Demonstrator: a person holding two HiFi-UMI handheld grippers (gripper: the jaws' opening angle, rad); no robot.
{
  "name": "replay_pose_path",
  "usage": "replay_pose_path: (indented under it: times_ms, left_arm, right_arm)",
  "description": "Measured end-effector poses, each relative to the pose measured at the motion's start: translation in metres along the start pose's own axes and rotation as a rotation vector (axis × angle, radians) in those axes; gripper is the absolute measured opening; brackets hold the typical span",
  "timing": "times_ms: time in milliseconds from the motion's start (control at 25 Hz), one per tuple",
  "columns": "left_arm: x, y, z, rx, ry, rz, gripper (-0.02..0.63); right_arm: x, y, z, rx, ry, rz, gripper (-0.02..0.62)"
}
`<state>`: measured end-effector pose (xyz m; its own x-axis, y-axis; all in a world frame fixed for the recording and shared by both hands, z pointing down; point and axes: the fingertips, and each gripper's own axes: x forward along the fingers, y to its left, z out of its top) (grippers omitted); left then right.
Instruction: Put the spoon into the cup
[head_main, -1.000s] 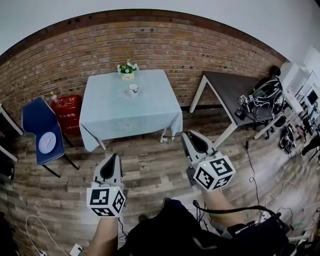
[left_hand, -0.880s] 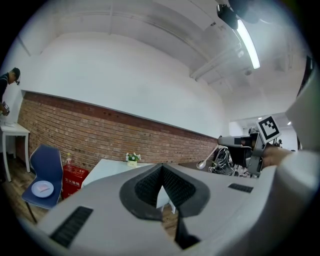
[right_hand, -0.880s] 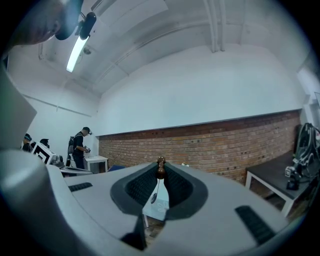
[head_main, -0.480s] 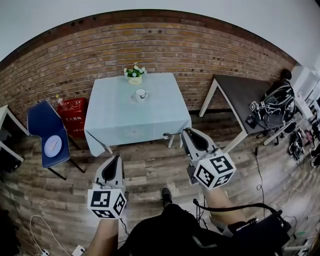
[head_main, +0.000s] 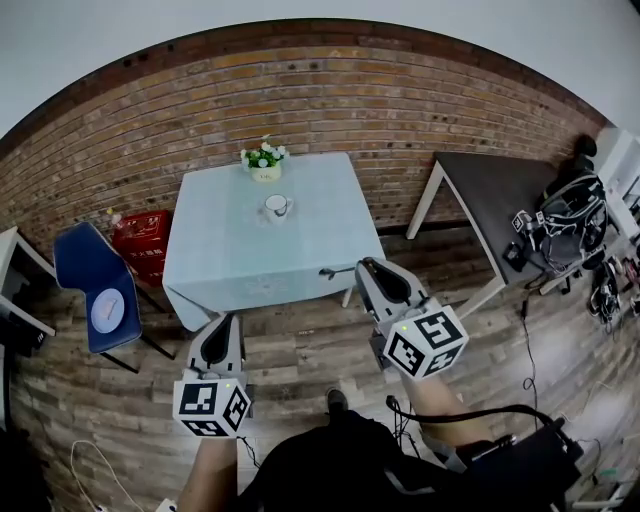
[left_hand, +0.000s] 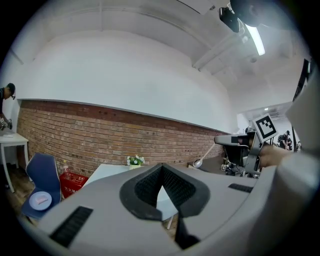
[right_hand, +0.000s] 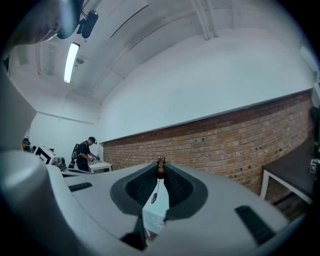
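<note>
carry step: spoon (head_main: 335, 271) pinched in the jaws of the right gripper (head_main: 368, 266), short of the table (head_main: 260, 275); left gripper (head_main: 222, 322) closed on nothing. next, the cup (head_main: 275, 206) on the table must be reached.

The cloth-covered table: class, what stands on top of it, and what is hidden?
On the table stand a white cup and, at the edge nearest the brick wall, a small pot of flowers. The cloth covers the tabletop; the cup's inside cannot be made out.
</note>
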<state>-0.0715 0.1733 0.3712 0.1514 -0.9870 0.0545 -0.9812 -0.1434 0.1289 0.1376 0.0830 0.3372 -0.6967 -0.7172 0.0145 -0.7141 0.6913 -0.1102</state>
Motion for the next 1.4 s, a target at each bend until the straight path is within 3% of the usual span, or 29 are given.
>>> replay_pose_path:
  times_ms: [400, 880, 1400]
  left_arm:
    - [0.070, -0.010, -0.002, 0.013, 0.032, 0.053, 0.008]
    - [0.128, -0.028, -0.005, 0.027, 0.056, 0.062, 0.008]
    - [0.190, 0.032, 0.006, 0.012, 0.020, 0.019, 0.008]
  right_arm:
    - [0.039, -0.055, -0.001, 0.012, 0.009, 0.076, 0.051]
    - [0.071, -0.116, -0.006, 0.039, 0.016, 0.085, 0.052]
    - [0.145, -0.112, -0.007, 0.018, 0.039, 0.069, 0.051]
